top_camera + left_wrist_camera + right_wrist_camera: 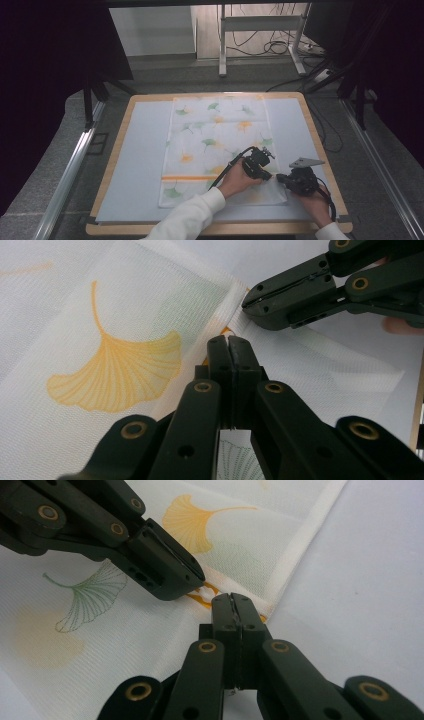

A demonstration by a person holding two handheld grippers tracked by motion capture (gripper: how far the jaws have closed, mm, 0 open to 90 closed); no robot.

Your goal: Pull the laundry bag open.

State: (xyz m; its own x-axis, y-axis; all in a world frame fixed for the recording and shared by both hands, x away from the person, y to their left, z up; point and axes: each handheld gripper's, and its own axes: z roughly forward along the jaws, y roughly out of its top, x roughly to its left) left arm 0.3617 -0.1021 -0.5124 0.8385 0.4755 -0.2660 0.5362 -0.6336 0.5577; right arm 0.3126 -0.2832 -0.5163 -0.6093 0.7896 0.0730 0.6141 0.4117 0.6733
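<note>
A white cloth [215, 135] printed with orange and green ginkgo leaves lies flat down the middle of the table, with an orange stripe near its front end. Both grippers meet at the cloth's right hem near the front corner. My left gripper [269, 175] [229, 342] is shut, its tips pinching a raised fold of the cloth [115, 370] at the hem. My right gripper [280, 178] [232, 599] faces it from the right, shut on the same hem of the cloth [100, 630] by the orange stripe. The two sets of tips are almost touching.
A pale blue mat [142, 165] covers the wood-rimmed table [112, 160]. Metal rails [70, 170] run along both sides on the floor. A desk frame [222, 45] and cables [270, 47] stand beyond the far edge. Dark curtains hang left and right.
</note>
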